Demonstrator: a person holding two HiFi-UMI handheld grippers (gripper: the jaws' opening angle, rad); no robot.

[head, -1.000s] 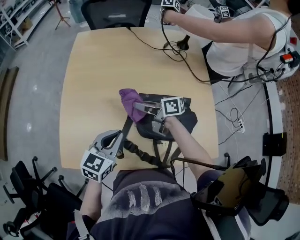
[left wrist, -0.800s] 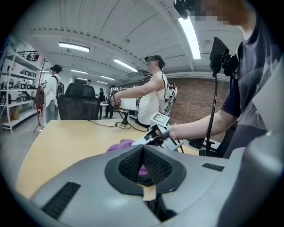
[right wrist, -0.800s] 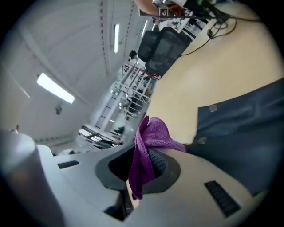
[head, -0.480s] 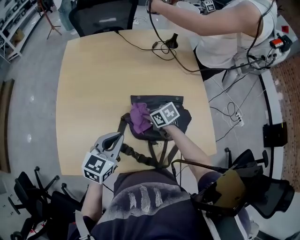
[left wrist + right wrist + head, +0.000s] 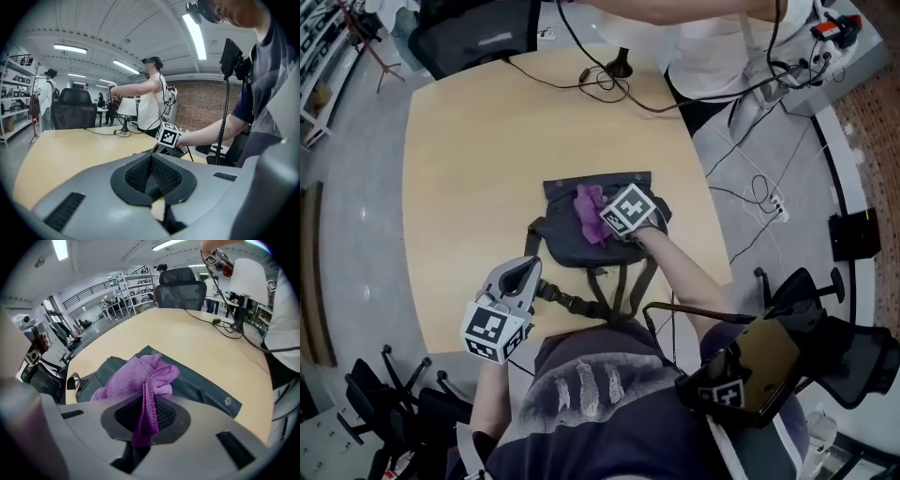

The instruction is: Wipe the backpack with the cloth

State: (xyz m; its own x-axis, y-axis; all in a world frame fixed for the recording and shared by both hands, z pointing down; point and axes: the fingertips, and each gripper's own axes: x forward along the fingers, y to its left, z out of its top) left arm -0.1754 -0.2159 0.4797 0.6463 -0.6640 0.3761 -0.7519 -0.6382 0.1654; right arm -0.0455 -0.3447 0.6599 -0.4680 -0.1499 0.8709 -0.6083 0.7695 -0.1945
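Note:
A dark grey backpack [image 5: 572, 239] lies flat on the wooden table [image 5: 469, 159], its straps [image 5: 609, 291] trailing toward me. A purple cloth [image 5: 589, 212] rests on the upper middle of the bag. My right gripper [image 5: 606, 218] is shut on the cloth and presses it onto the fabric. In the right gripper view the cloth [image 5: 136, 378] bunches out of the right gripper [image 5: 147, 404] over the backpack [image 5: 201, 387]. My left gripper [image 5: 528, 268] hovers by the bag's near left corner, beside a strap. The left gripper [image 5: 151, 161] is shut with nothing in it.
Another person [image 5: 712, 14] leans over the table's far right corner, with black cables [image 5: 609, 84] and a small black stand [image 5: 622, 66] there. An office chair [image 5: 473, 37] stands behind the far edge. More cables [image 5: 759, 202] lie on the floor to the right.
My right gripper has dragged the purple cloth from the backpack's left edge rightward onto its middle. The left gripper has stayed near the strap.

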